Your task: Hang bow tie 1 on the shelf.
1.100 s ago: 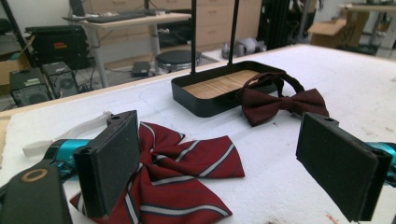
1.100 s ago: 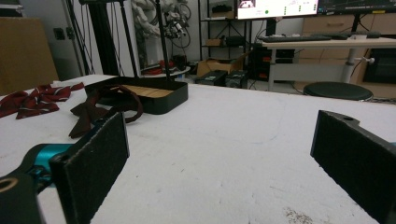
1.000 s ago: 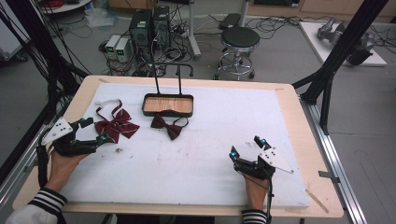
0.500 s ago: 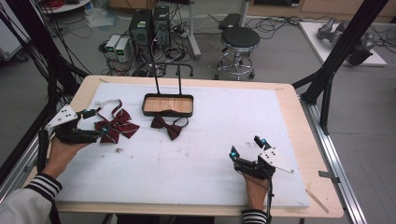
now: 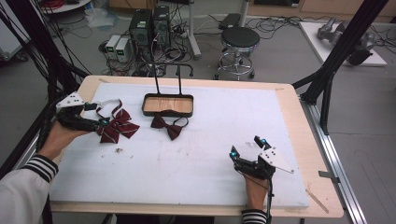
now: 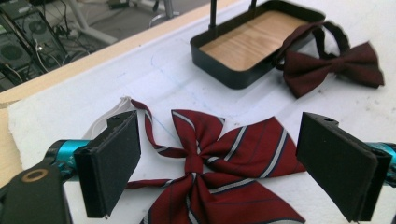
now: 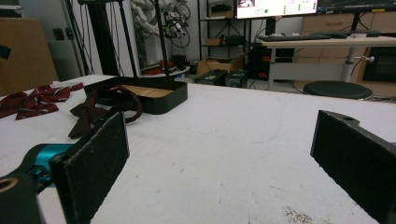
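A striped dark-red bow tie point(image 5: 117, 125) point(image 6: 219, 172) with a white strap lies on the white mat at the left. My left gripper point(image 5: 93, 115) point(image 6: 233, 172) hovers open right at it, one jaw on each side of the bow. A plain dark-red bow tie point(image 5: 168, 126) point(image 6: 334, 63) point(image 7: 100, 109) lies just in front of a black tray with a wooden floor point(image 5: 145, 108) point(image 6: 212, 56) point(image 7: 173, 100). My right gripper point(image 5: 246, 148) point(image 7: 224, 163) rests open near the mat's front right, with nothing between its jaws.
The black tray carries a tall wire handle point(image 5: 167, 74). The white mat point(image 5: 210, 140) covers a wooden table. Behind the table stand a round stool point(image 5: 239, 39) and computer boxes point(image 5: 149, 25) on the floor. Black frame posts point(image 5: 336, 60) rise at both sides.
My left gripper has moved away from the front edge, forward and slightly right, up to the striped bow tie. The right gripper has stayed put.
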A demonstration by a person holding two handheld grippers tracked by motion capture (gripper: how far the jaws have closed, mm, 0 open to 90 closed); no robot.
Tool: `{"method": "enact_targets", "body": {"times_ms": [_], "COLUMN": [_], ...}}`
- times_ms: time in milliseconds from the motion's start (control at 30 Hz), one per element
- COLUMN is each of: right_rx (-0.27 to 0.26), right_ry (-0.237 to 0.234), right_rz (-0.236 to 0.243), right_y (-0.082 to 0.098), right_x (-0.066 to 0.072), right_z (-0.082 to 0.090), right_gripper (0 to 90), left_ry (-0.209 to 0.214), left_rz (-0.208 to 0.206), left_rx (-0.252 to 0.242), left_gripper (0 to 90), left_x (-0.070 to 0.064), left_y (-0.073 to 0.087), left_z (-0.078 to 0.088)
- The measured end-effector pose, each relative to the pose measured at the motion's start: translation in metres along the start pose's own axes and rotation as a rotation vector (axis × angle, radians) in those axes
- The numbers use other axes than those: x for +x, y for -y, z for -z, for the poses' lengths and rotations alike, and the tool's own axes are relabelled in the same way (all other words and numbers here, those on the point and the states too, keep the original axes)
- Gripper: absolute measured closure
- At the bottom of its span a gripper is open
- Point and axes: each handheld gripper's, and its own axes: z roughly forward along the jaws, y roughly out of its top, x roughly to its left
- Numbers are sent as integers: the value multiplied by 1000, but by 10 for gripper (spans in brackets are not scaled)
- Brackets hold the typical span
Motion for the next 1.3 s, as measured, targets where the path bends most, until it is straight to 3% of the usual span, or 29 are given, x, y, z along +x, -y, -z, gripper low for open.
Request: {"method": "enact_targets", "body": {"times_ms": [100, 200, 233, 267, 400, 567, 767, 967, 1167, 1300], "right_rx": [-1, 0, -2, -2, -1, -1, -3, -2, 1, -1], "right_ry": [-1, 0, 1, 1, 3, 0, 3, 4, 5, 4], "right_rz": [5, 4, 5, 5, 3, 4, 7, 14, 14, 16], "right_y": [0, 0, 0, 0, 0, 0, 0, 0, 0, 0], "right_x": [0, 0, 0, 0, 0, 0, 0, 0, 1, 0], "right_z": [0, 0, 0, 0, 0, 0, 0, 0, 0, 0], "right_gripper": [35, 35, 35, 35, 35, 35, 35, 35, 35, 35], "left_ry": [9, 11, 17, 10, 22, 26, 40, 13, 16, 13], "left_rz": [-27, -42, -63, -74, -65, -92, -83, -57, -24, -24], "left_rx": [64, 96, 149, 171, 219, 343, 409, 508, 530, 550], "left_gripper": [146, 167, 169, 171, 186, 217, 240, 280, 334, 367], "left_x": [1, 2, 4, 4, 6, 9, 11, 13, 15, 15], "left_y": [-5, -7, -9, -10, -10, -16, -18, -16, -16, -18], "left_z": [-7, -10, -15, -18, -24, -38, -50, -61, -64, -67]}}
